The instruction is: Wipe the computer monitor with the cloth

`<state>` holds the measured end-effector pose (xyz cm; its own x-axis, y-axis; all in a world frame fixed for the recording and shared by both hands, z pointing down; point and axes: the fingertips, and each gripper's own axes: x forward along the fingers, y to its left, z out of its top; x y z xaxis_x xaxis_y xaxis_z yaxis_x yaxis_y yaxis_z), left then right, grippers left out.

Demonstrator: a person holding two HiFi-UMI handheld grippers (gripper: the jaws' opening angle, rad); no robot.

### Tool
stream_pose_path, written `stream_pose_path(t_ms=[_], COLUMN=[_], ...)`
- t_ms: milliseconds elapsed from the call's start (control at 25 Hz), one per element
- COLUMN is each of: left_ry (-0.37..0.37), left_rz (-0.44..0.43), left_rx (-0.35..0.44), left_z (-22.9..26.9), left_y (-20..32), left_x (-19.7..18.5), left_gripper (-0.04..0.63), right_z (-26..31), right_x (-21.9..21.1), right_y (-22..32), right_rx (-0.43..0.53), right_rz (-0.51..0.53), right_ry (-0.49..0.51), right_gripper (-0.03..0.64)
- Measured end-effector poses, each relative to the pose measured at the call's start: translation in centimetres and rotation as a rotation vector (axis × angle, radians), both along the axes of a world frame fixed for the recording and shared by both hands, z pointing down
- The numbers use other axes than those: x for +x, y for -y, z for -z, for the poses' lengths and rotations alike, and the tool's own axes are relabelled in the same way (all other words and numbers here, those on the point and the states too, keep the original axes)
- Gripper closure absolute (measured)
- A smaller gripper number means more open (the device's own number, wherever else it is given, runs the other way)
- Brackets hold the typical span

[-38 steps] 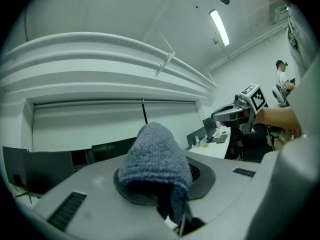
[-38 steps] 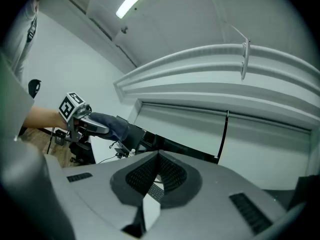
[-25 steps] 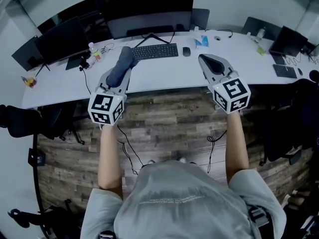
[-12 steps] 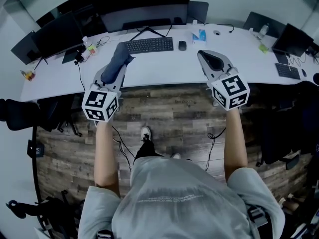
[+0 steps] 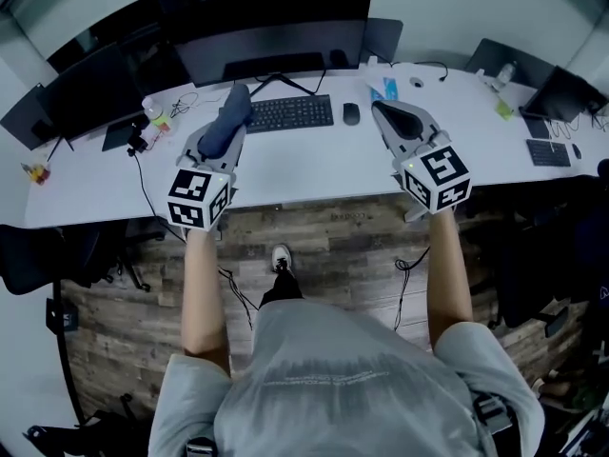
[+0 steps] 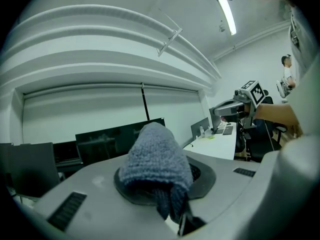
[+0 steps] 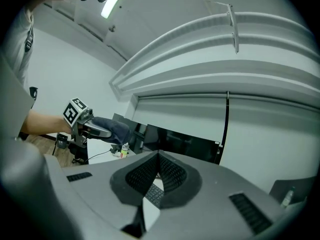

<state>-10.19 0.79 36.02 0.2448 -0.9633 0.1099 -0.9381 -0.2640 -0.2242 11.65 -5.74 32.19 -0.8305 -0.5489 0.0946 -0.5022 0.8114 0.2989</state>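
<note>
A dark blue-grey cloth (image 5: 226,122) (image 6: 156,161) is bunched in my left gripper (image 5: 228,120), which is shut on it above the white desk's (image 5: 304,160) left half. The wide dark monitor (image 5: 271,50) (image 7: 187,146) stands at the back of the desk, beyond a black keyboard (image 5: 290,113). The cloth is short of the screen and not touching it. My right gripper (image 5: 388,114) (image 7: 158,159) hovers over the desk right of the keyboard, its jaws pressed together with nothing between them. The right gripper view also catches the left gripper with the cloth (image 7: 107,128).
A mouse (image 5: 350,112) lies right of the keyboard. Another dark monitor (image 5: 90,89) stands at the left with a small bottle (image 5: 152,112) and cables beside it. A laptop (image 5: 561,93) and second keyboard (image 5: 552,152) sit far right. Office chairs stand on both sides of the wooden floor.
Both grippers have moved forward over the desk toward the monitor; the person has stepped closer. The cloth stays held in the left gripper.
</note>
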Motion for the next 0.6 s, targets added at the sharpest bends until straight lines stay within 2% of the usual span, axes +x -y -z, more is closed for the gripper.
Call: stream_pose_path(t_ms=[320,600], left_ry=[0.001,-0.023], left_rz=[-0.056,-0.133], left_rx=[0.073,0.065], left_z=[3.3,3.4], left_y=[9.7,15.4], left_x=[-7.1,-11.2], left_gripper=[0.532,0.532], right_z=[3.2,2.4], right_x=[-7.4,-12.2], right_y=[8.7,13.5], right_rx=[0.011,-0.009], right_rz=[-0.081,-0.119], right_ry=[0.051,-0.002], right_gripper=[0.615,0.617])
